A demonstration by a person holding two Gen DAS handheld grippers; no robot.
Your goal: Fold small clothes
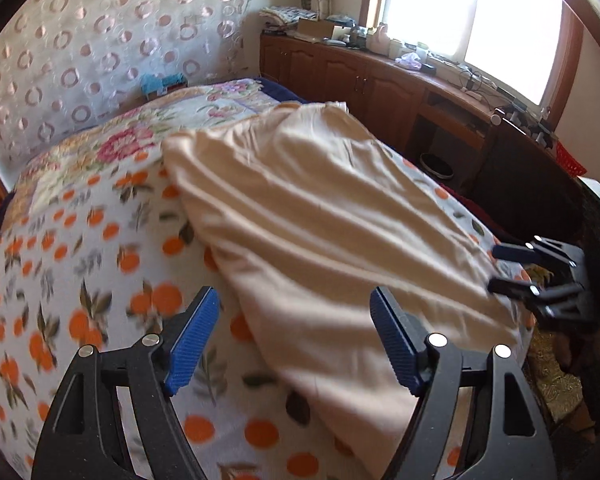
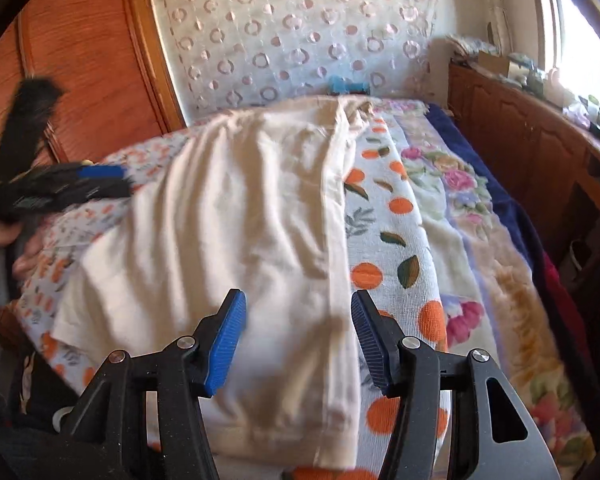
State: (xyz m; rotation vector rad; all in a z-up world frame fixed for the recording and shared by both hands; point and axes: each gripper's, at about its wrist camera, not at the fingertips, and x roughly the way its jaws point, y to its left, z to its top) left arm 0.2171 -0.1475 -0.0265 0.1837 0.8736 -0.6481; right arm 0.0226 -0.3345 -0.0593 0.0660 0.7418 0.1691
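On bed (image 1: 100,240), cream cloth (image 1: 300,200) soft, light, floppy. Both grippers (image 1: 294,340) (image 2: 298,340) spread, empty. Pinch corners at edge.

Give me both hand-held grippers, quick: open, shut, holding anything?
Left hand-held gripper: open, holding nothing, over the cream garment.
Right hand-held gripper: open, holding nothing, pads clear of the garment below.
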